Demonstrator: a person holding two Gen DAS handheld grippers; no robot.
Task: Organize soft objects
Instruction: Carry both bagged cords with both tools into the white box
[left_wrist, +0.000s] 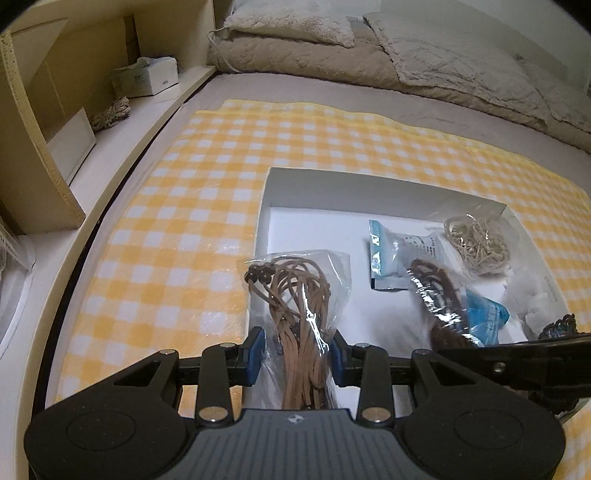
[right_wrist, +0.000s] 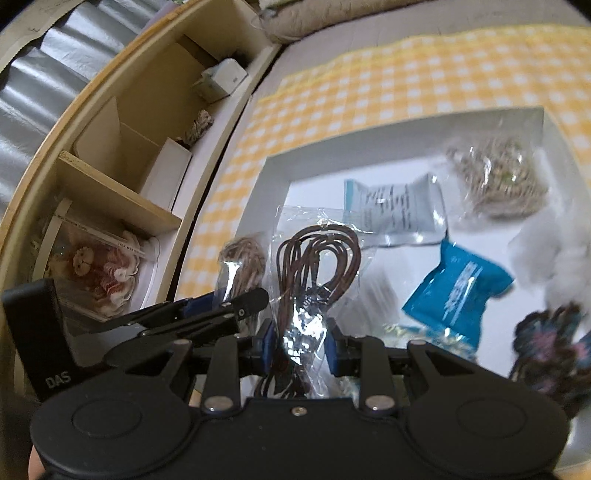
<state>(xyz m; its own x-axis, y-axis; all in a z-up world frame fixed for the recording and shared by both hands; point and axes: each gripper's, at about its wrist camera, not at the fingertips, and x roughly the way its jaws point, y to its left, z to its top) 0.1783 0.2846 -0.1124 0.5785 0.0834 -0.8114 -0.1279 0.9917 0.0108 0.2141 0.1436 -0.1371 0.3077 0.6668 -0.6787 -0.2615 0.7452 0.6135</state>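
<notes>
My left gripper (left_wrist: 297, 354) is shut on a clear bag of tan leather cord (left_wrist: 301, 295), held over the near left corner of a shallow white box (left_wrist: 354, 190). My right gripper (right_wrist: 298, 347) is shut on a clear bag of dark brown cord (right_wrist: 317, 258), held above the same box (right_wrist: 369, 147); this bag shows in the left wrist view as the dark cord bag (left_wrist: 439, 291). Inside the box lie a white sachet (right_wrist: 399, 210), a blue packet (right_wrist: 458, 291), a bag of pale string (right_wrist: 498, 177), white fluff (right_wrist: 554, 251) and a dark patterned piece (right_wrist: 554, 350).
The box sits on a yellow checked cloth (left_wrist: 207, 192) spread over a bed. Grey quilts and a pillow (left_wrist: 332, 40) lie at the far end. A wooden shelf unit (right_wrist: 122, 158) along the left holds a tissue box (left_wrist: 151, 75), a rope bundle (left_wrist: 110, 112) and boxes.
</notes>
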